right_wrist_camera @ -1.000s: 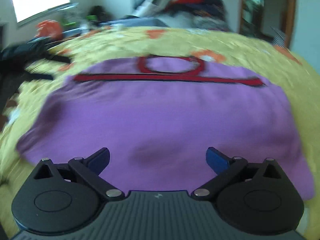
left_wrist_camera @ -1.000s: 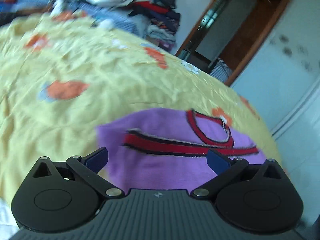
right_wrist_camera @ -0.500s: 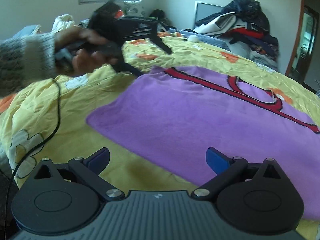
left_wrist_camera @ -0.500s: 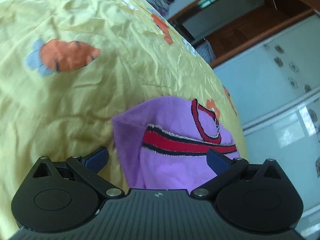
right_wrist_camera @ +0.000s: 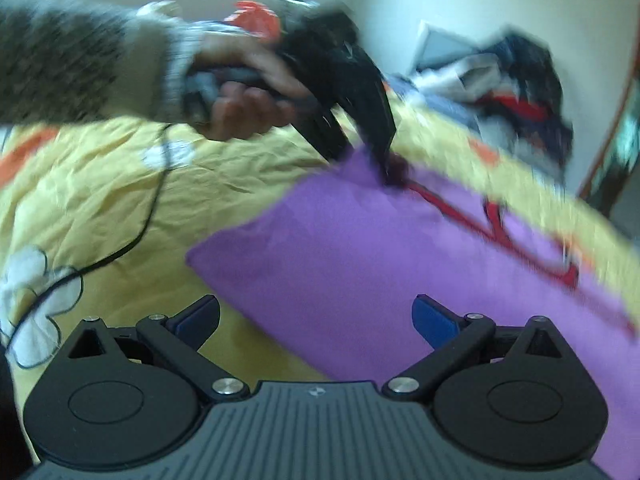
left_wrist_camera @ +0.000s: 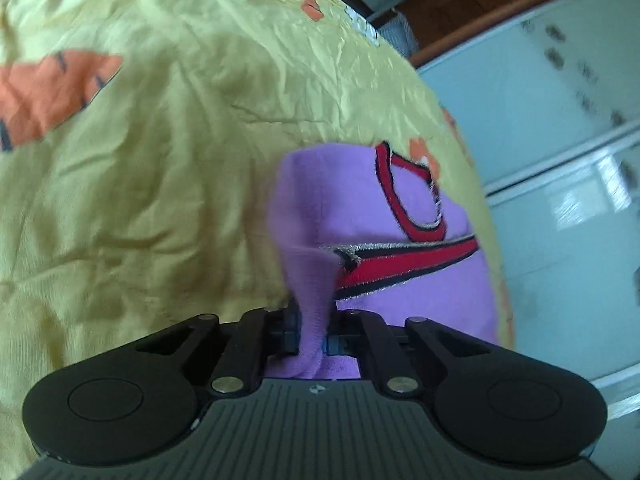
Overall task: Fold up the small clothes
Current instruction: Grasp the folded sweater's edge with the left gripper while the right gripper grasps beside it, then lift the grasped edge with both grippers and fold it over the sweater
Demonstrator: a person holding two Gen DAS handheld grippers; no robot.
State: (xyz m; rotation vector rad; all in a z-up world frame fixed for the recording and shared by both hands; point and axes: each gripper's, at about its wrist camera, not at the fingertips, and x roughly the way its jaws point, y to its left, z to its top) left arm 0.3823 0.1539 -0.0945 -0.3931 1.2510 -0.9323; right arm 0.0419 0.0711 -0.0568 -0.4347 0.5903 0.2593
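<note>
A purple top (right_wrist_camera: 360, 248) with red and black trim lies on a yellow bedspread (right_wrist_camera: 120, 192). My left gripper (left_wrist_camera: 314, 332) is shut on the purple top's (left_wrist_camera: 352, 216) far left corner, with cloth bunched between its jaws. In the right wrist view the left gripper (right_wrist_camera: 384, 168), held in a hand, pinches that corner by the red trim. My right gripper (right_wrist_camera: 316, 318) is open and empty, hovering over the top's near left edge.
A heap of clothes (right_wrist_camera: 512, 92) lies at the far side of the bed. A black cable (right_wrist_camera: 152, 216) trails across the bedspread on the left. A white wardrobe (left_wrist_camera: 560, 160) and a wooden door frame (left_wrist_camera: 480, 4) stand beyond the bed.
My left gripper came down on the top's far left corner and shut on it. My right gripper swung left and stays open over the near edge.
</note>
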